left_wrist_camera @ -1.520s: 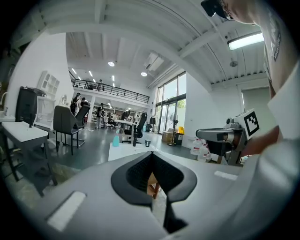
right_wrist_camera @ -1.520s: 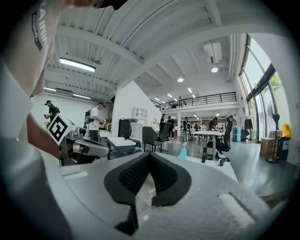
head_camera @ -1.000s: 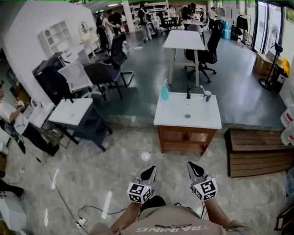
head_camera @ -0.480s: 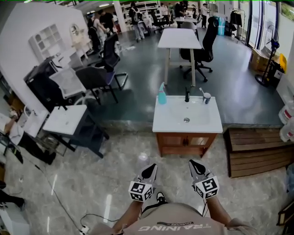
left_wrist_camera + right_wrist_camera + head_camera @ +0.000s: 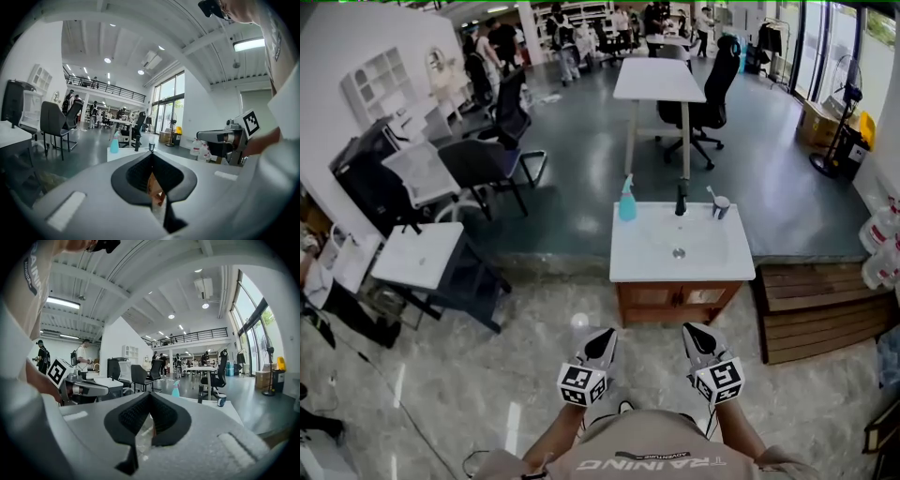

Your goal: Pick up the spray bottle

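A light blue spray bottle [image 5: 627, 200] stands upright at the back left corner of a white sink counter [image 5: 637, 262] ahead of me; it also shows as the bottle [image 5: 114, 143] in the left gripper view and the bottle [image 5: 176, 389] in the right gripper view. My left gripper [image 5: 605, 339] and right gripper [image 5: 695, 335] are held side by side low in the head view, well short of the counter. Both have their jaws shut with nothing between them.
On the counter stand a black tap [image 5: 682, 198] and a cup with a toothbrush [image 5: 719, 206]. A wooden step [image 5: 825, 309] lies to the right, a small white table [image 5: 417, 256] and office chairs [image 5: 483, 161] to the left, a tall white table [image 5: 659, 82] behind.
The counter with the spray bottle has come closer in the head view as I walk toward it. Both grippers stay shut, side by side.
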### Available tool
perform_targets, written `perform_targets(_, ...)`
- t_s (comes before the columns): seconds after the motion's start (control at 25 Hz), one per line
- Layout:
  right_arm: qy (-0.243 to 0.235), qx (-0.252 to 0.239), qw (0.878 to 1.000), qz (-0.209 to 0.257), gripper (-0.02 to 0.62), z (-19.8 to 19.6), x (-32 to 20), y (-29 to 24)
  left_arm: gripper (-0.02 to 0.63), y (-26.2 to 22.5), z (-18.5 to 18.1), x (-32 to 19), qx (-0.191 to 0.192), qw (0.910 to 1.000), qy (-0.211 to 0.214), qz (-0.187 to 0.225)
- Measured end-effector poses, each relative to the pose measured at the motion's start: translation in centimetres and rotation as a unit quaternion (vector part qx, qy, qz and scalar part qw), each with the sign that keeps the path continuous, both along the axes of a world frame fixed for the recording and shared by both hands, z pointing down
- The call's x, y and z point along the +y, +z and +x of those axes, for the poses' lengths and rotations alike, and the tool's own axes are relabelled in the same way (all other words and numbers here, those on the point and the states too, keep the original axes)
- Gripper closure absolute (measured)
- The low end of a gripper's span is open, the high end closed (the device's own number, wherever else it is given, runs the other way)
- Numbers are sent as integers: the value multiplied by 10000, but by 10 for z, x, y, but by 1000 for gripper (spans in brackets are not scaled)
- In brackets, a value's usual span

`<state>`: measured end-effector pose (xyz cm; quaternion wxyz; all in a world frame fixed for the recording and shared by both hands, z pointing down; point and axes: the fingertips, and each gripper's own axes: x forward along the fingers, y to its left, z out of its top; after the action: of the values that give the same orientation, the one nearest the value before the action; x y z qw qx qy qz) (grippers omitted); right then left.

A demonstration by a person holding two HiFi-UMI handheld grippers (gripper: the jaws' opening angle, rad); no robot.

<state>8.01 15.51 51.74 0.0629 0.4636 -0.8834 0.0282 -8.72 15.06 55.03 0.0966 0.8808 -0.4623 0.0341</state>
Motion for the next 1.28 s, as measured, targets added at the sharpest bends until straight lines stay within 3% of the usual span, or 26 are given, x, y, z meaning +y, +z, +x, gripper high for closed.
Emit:
perform_targets(0.4, -60, 429, 9991, 5, 594, -29, -20, 8, 588, 9, -21, -31, 173, 9998, 54, -53)
perform_targets(0.64, -129, 449, 9986, -262, 594, -31, -34, 20, 588, 33, -14, -42, 290, 9988, 41, -398)
perform_targets(0.96, -174, 195, 9986, -462, 594, -18, -90, 34, 588, 23, -5, -100, 170, 9989, -126, -410)
perform_targets(1.28, -285, 183, 9993, -166, 594, 13, -169, 34, 588, 15, 32, -173, -204, 9990, 30, -394)
